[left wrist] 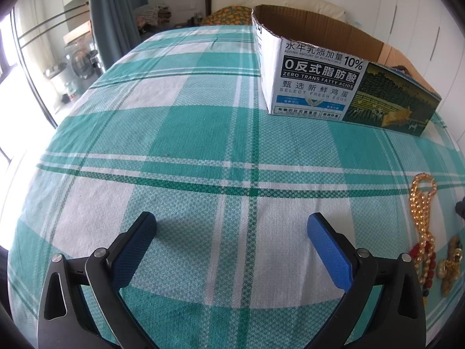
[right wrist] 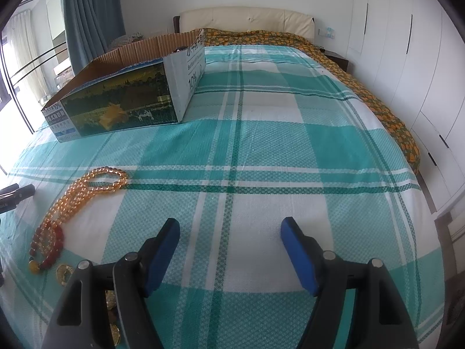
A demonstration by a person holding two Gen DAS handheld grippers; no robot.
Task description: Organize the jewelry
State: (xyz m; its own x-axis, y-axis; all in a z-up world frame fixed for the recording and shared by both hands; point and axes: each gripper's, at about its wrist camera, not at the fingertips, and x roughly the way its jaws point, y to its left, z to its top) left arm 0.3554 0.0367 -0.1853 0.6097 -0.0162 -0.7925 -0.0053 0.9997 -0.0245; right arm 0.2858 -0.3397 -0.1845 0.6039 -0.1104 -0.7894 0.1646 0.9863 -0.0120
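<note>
Where the box [left wrist: 316,87] faces the left gripper [left wrist: 232,228], its print reads "10%", "ZERO TRANS FATTY ACIDS" and "SELECT FRESH EGGS", with Chinese lines above and below and a smaller English line about buffalo milk. Beside that panel is a picture of a field with cows. From the right gripper [right wrist: 229,231] the same box [right wrist: 122,99] sits ahead and to the left, showing mostly the cow picture; only "10%" reads clearly on its end panel, and the rest of the writing there is too slanted to make out.

Both grippers hover over the green plaid bed [left wrist: 174,133] with jaws spread wide and nothing between them.

A string of amber beads [right wrist: 84,192] lies on the bed ahead-left of the right gripper, between it and the box; its near end turns to red beads [right wrist: 51,250] with a yellow bead at the tip. In the left view the same beads [left wrist: 421,212] run down the far right edge. Gold pieces [left wrist: 449,264] lie just beside the red end there; their shapes are hard to tell. In the right view the gold pieces [right wrist: 62,273] are mostly hidden behind the gripper's left arm.

Only the right view shows the wardrobe doors [right wrist: 401,58], the headboard [right wrist: 247,20] and an orange floral blanket [right wrist: 375,99]. Only the left view shows a washing machine [left wrist: 82,61]. Neither view shows the box floor.
</note>
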